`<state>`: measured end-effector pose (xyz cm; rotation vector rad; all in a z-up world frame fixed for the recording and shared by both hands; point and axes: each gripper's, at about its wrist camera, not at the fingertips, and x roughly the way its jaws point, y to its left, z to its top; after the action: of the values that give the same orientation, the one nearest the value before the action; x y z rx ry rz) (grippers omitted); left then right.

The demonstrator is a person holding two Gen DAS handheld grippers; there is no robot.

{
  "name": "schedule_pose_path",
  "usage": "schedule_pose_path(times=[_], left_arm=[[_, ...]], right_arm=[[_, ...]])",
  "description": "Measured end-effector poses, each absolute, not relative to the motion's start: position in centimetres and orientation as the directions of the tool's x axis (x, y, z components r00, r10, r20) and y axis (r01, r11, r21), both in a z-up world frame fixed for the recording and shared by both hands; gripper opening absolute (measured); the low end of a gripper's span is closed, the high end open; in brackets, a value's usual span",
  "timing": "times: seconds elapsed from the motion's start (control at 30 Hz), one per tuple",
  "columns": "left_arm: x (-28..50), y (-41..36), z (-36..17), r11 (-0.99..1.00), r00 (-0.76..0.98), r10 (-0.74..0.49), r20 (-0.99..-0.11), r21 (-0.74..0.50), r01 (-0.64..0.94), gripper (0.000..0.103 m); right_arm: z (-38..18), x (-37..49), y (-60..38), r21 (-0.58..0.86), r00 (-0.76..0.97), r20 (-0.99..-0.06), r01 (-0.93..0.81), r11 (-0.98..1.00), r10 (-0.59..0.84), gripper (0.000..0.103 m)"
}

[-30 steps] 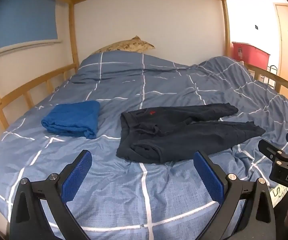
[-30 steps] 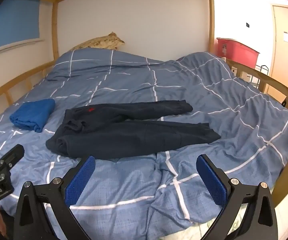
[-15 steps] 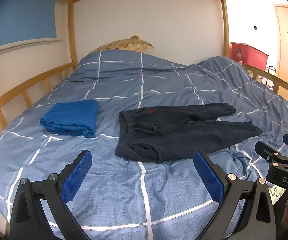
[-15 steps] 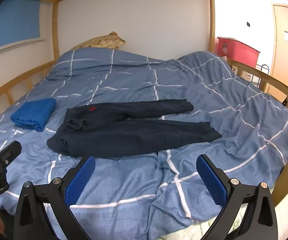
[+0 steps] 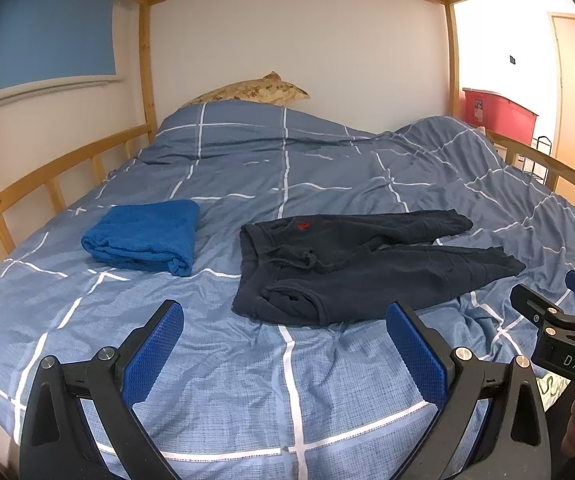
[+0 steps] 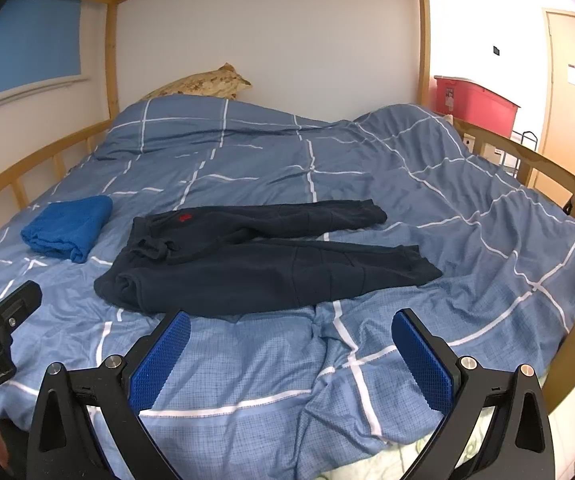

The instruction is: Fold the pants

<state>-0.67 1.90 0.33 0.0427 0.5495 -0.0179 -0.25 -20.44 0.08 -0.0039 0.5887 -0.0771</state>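
Pants (image 5: 351, 264) lay spread across the middle of the frame in the left wrist view, dark navy, on a blue duvet (image 5: 287, 380) crossed by white lines. Their waistband sat toward the left, with a small red mark near its upper edge, and the 2 legs ran off to the right, the upper one shorter in view than the lower. In the right wrist view the pants (image 6: 263, 264) filled the centre, with the waist end bunched at the left and both cuffs pointing right.

A folded blue towel (image 5: 143, 236) rested on the duvet just left of the pants, apart from them. A patterned tan pillow (image 5: 247, 90) lay at the top centre of the frame against the white wall. A red bin (image 5: 499, 114) stood at the upper right, beyond the wooden bed rail (image 5: 543, 160).

The left gripper (image 5: 283, 340) sat at the bottom of its frame with its blue pads wide apart, holding nothing and hanging above the duvet short of the pants. The right gripper (image 6: 291, 344) was likewise spread apart at the bottom of its frame, empty, below the lower pant leg. Each gripper also showed at the edge of the other's view.
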Motion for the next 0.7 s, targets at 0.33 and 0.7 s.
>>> schedule_pose_path(times=[0.33,0.7], left_arm=[[-1.01,2.08,0.70,0.999,0.861,0.000,-0.508,0.040,0.023,0.103],[-1.23,2.18,0.94,0.999,0.868,0.003,-0.496,0.044,0.022,0.103]], right_arm=[[0.31,-0.34,-20.51,-0.027,0.831,-0.552,0.071,0.997,-0.074,0.102],[0.39,-0.35,-20.64,-0.028,0.831,-0.551,0.071,0.997,-0.075,0.102]])
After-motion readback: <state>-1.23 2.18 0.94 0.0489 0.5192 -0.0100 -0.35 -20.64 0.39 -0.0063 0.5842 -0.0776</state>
